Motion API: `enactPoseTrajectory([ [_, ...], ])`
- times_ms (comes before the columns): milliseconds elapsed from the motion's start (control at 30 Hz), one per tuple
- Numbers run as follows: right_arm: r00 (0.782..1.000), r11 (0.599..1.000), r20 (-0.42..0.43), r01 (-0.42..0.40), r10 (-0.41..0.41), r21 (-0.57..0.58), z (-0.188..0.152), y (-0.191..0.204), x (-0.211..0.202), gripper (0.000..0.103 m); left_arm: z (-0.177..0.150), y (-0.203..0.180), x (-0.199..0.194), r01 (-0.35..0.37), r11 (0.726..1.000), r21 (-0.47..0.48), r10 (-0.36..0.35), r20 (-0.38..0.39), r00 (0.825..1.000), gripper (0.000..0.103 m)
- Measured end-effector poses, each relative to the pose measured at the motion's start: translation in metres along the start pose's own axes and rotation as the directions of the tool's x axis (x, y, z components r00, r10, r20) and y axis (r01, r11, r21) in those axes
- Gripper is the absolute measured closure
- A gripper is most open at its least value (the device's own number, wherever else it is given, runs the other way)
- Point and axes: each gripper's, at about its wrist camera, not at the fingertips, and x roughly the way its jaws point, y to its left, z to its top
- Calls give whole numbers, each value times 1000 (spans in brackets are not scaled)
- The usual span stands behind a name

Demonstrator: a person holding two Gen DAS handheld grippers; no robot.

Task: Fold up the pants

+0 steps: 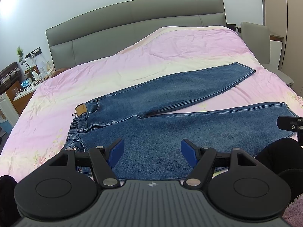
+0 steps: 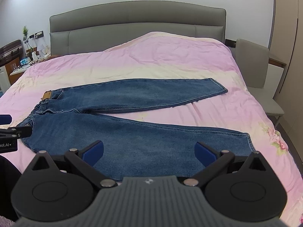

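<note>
Blue jeans point(image 1: 170, 98) lie flat on a pink bed cover point(image 1: 170, 43), waistband to the left with a tan label point(image 1: 81, 110), both legs spread apart toward the right. They also show in the right wrist view point(image 2: 132, 98). My left gripper point(image 1: 152, 156) is open and empty, above the near leg close to the waist. My right gripper point(image 2: 149, 154) is open and empty, above the near leg toward its hem point(image 2: 250, 140). Part of the right gripper point(image 1: 291, 124) shows at the left view's right edge.
A grey padded headboard point(image 1: 132, 24) stands at the bed's far end. A cluttered nightstand point(image 1: 26, 87) is at the left. A grey chair point(image 2: 259, 71) stands beside the bed's right side. The pink cover point(image 2: 170, 60) is bare beyond the jeans.
</note>
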Motion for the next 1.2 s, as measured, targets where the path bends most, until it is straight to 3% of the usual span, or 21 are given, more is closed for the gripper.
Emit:
enactPoseTrajectory([
  [1200,1000,1000,-11,-6,6,-5,-4,3,3,5,-3,1,2,1,1000,-10,-1,-11,1000,23],
])
